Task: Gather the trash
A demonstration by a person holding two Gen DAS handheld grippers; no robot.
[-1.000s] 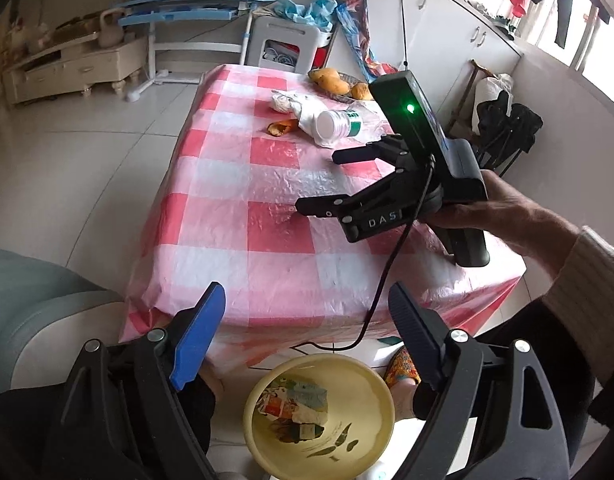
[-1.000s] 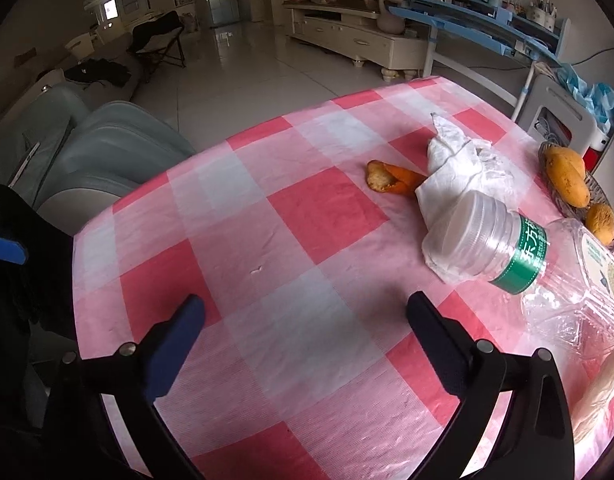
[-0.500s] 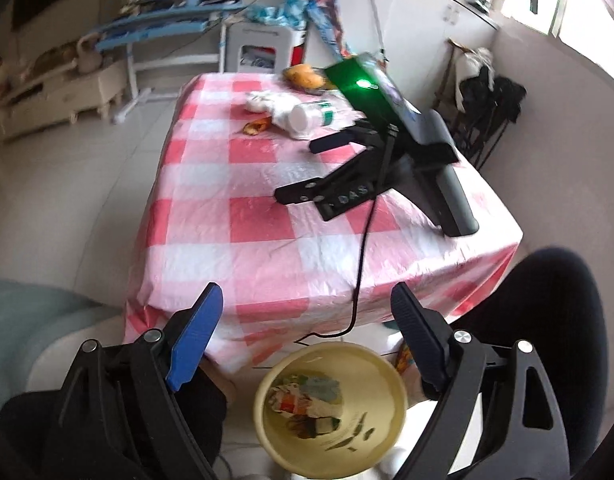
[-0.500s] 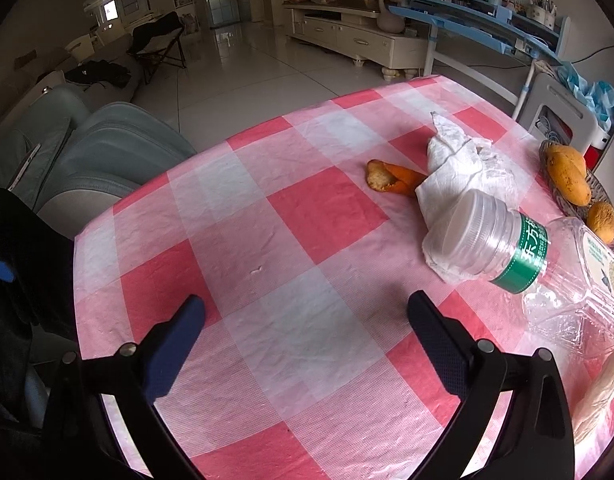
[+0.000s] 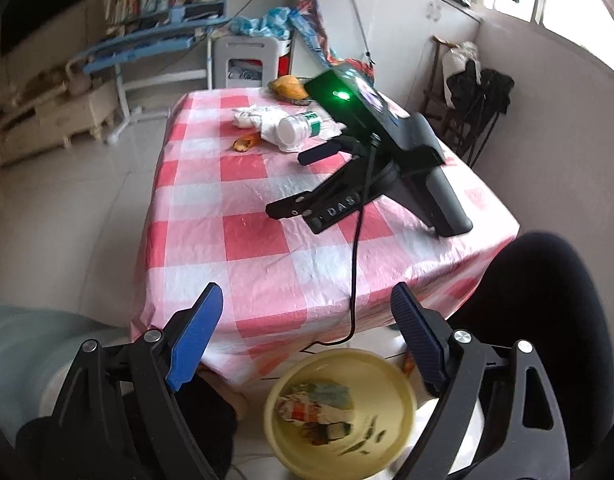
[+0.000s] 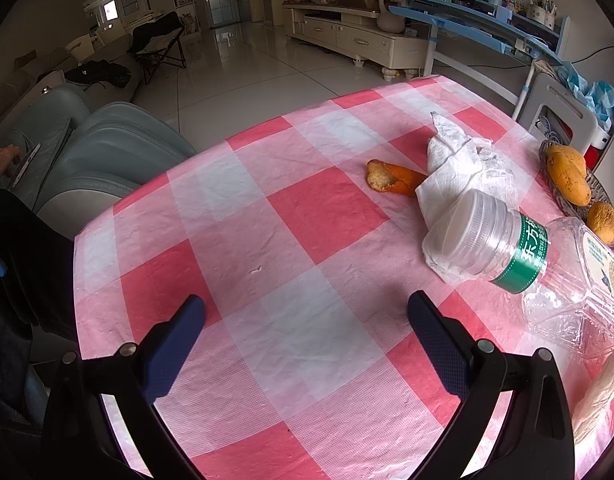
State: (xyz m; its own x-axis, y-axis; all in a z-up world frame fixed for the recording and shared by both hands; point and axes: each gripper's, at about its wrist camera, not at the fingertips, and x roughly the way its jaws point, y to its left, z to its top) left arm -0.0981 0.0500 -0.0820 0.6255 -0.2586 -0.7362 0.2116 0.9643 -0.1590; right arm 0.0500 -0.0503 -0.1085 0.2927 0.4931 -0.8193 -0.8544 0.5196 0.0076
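Observation:
My left gripper is open and empty, held off the near table edge above a yellow bin with scraps in it. My right gripper lies on the pink checked tablecloth with no hand on it; its jaws stand open and empty. Beyond it a clear bottle with a green label lies on a crumpled white tissue, with an orange peel just to the left. The left wrist view shows the bottle, tissue and peel at the table's far end.
A crushed clear plastic container lies right of the bottle. A basket of mangoes sits at the far right edge. The right gripper's cable hangs over the near edge. A dark-clothed leg and a grey sofa flank the table.
The hand that held the right gripper has let go; the gripper now rests on the table. My left gripper rolled slightly over the bin. The right wrist view is unchanged.

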